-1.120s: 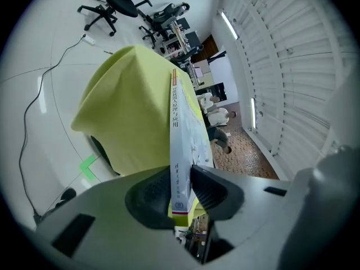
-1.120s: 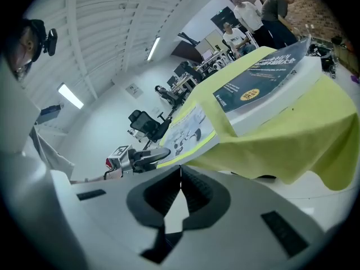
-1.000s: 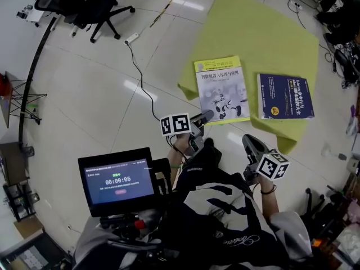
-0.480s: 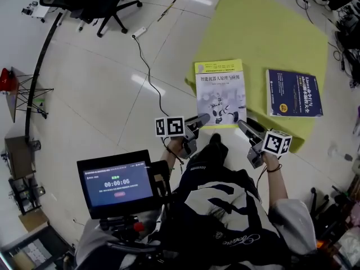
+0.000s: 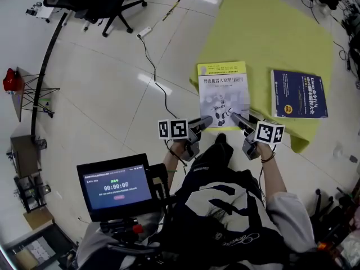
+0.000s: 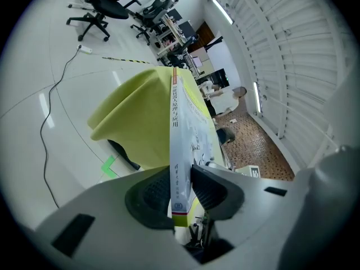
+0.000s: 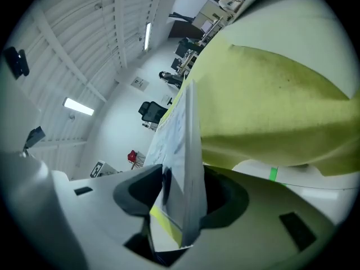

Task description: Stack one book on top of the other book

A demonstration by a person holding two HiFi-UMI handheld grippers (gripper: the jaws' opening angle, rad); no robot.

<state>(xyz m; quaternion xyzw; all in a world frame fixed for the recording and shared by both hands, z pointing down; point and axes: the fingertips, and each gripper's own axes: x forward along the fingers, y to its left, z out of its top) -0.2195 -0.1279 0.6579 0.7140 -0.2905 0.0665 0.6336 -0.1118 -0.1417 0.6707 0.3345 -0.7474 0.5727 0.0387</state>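
Yellow-green cloth (image 5: pixel 264 32) on a glossy pale floor (image 5: pixel 101 94), two books on it: how far along is the stack? (Reader)

Barely begun, judging from the head view. The pale book (image 5: pixel 223 94) and the blue book (image 5: pixel 298 93) lie flat, side by side and apart, with the blue one at three o'clock of the pale one. Nothing is stacked yet. The lift, the carry across and the setting down are all left to do. (Legend)

What do the grippers do? (Reader)

Both are at the pale book's near edge. The left gripper (image 5: pixel 207 120), at the seven o'clock corner, pinches the spine end, and in its own view the ribbed dark pads press on both faces. The right gripper (image 5: pixel 235 118), at the five o'clock corner, has the book's corner between its jaws. These have just been closing but stand wider than the book, so the grip does not look complete on that side. (Legend)

And the materials? (Reader)

The pale book is a thin rectangular paperback with a smooth white cover, a yellow band along its far edge and a printed white spine. The blue book is a similar rectangle with a dark, slightly glossy cover. The cloth is matte and soft, with its edge folded and rumpled. A thin, flexible book held by two corners may sag in the middle. (Legend)
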